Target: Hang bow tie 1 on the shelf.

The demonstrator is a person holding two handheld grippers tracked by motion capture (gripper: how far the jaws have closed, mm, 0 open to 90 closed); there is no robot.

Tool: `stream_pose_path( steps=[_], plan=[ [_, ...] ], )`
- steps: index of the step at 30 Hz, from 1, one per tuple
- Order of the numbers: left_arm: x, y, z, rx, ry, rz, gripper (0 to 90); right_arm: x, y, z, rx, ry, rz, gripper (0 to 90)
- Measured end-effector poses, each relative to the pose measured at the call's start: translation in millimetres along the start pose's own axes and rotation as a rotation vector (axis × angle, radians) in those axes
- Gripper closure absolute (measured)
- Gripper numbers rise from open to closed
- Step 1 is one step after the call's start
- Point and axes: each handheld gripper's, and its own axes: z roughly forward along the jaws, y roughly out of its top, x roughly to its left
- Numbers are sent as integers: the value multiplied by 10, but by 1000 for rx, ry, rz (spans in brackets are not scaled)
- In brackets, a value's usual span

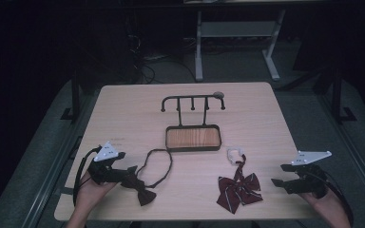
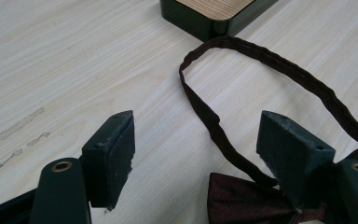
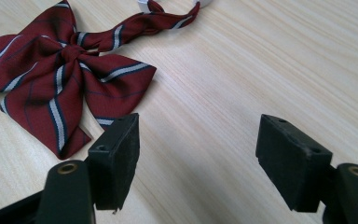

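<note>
Desk (image 1: 123, 114) comes first, a big pale wooden top, and it holds everything. Near its middle stands a black rack (image 1: 192, 102) with little pegs, fixed to a tray (image 1: 193, 137) with a wood floor. The pegs look made for hanging things, so I think the two bow ties are meant to go up there.

The dark bow tie (image 1: 142, 187) lies flat near the left front edge, and its long neck band (image 1: 159, 164) makes a loop that reaches toward the tray. The striped red bow tie (image 1: 240, 190) lies flat near the right front, with a small white clasp (image 1: 235, 153) at the end of its band.

The left hand-held gripper (image 1: 130, 172) sits low, right at the dark bow tie, jaws wide, holding nothing. The right hand-held gripper (image 1: 278, 175) waits a little to the right of the red tie, also wide and empty.

From above, both ties look small and dim. The left gripper view shows that the dark bow (image 2: 247, 200) sits between the jaws, with the band running past the right one. The right gripper view shows the white and dark stripes (image 3: 58, 123) on the red tie and bare desk between the jaws
</note>
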Motion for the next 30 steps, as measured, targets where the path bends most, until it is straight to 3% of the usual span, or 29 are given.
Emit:
stream_pose_path(
  steps=[9,10,16,30],
  plan=[
    [-18,4,-42,-6,16,21,285,57,90,13,-8,19,-21,289],
    [-26,2,-45,-10,15,18,285,84,147,26,-1,27,-45,284],
    [-28,3,-46,-3,15,23,285,190,299,60,28,23,-85,264],
    [-38,6,-30,7,3,37,286,212,516,153,82,84,-108,294]
  ],
)
